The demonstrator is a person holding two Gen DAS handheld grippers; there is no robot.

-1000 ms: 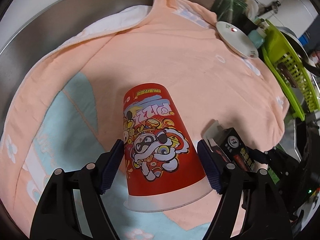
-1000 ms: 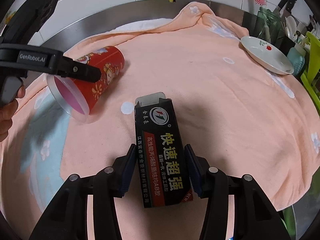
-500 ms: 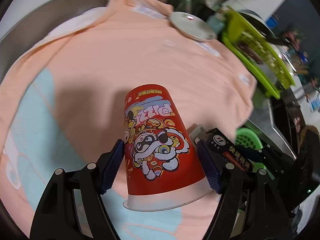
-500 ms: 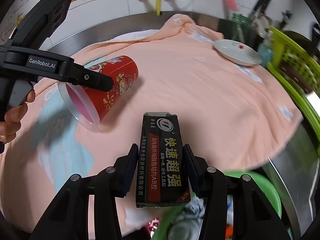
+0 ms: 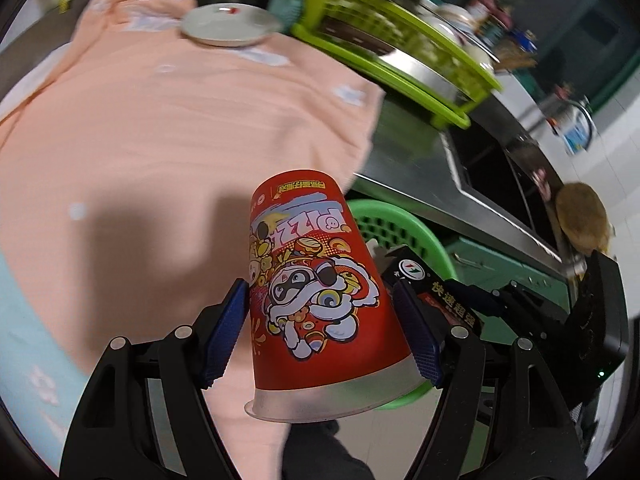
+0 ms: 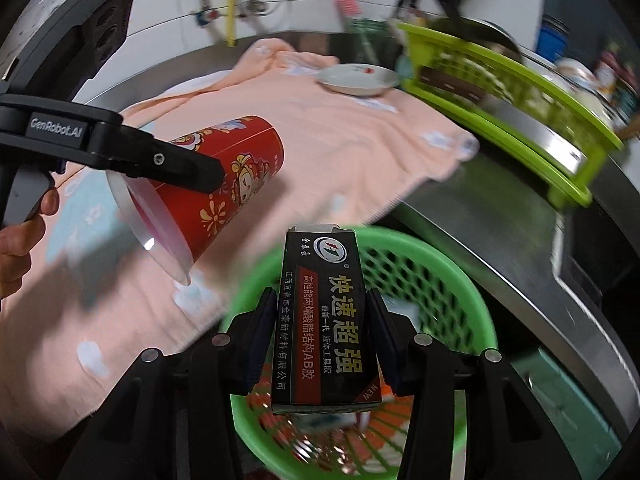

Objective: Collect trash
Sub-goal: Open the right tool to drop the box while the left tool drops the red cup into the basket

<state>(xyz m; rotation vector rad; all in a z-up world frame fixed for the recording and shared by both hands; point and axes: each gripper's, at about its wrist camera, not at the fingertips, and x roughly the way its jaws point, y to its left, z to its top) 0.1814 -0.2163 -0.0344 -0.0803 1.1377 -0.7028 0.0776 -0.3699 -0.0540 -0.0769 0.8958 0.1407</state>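
Red paper cup [image 5: 316, 292] with a cartoon lion print and white rim is clamped between my left gripper [image 5: 320, 332] pads, blue ribbed pads pressing both sides near the wide end. Cup held off the surface, rim toward me, closed base pointing away. In the right wrist view the same cup [image 6: 216, 200] tilts with its pinkish inside showing, over the peach towel edge.

Black cardboard glue box [image 6: 326, 320] with yellow and white Chinese lettering and a red stripe sits pinched between my right gripper [image 6: 326, 336] pads, long axis pointing away from me, top flap slightly open. It hangs directly over the round green plastic mesh basket [image 6: 452, 280]. Basket has some scraps inside, orange and white, too blurred to name. From the left wrist view the box [image 5: 436, 292] is just right of the cup, both near the basket [image 5: 404, 228] rim.

Peach-orange terry towel [image 5: 168, 132] with a light blue patch and white flower marks covers the steel counter [image 6: 500, 224]; its corner droops near the basket. White shallow dish [image 6: 358, 78] with a small red mark lies on the far towel edge. Lime green slatted plastic dish rack [image 6: 500, 92] stands just beyond it. My bare left hand [image 6: 16, 240] grips the left handle at the frame edge. Background blurred.
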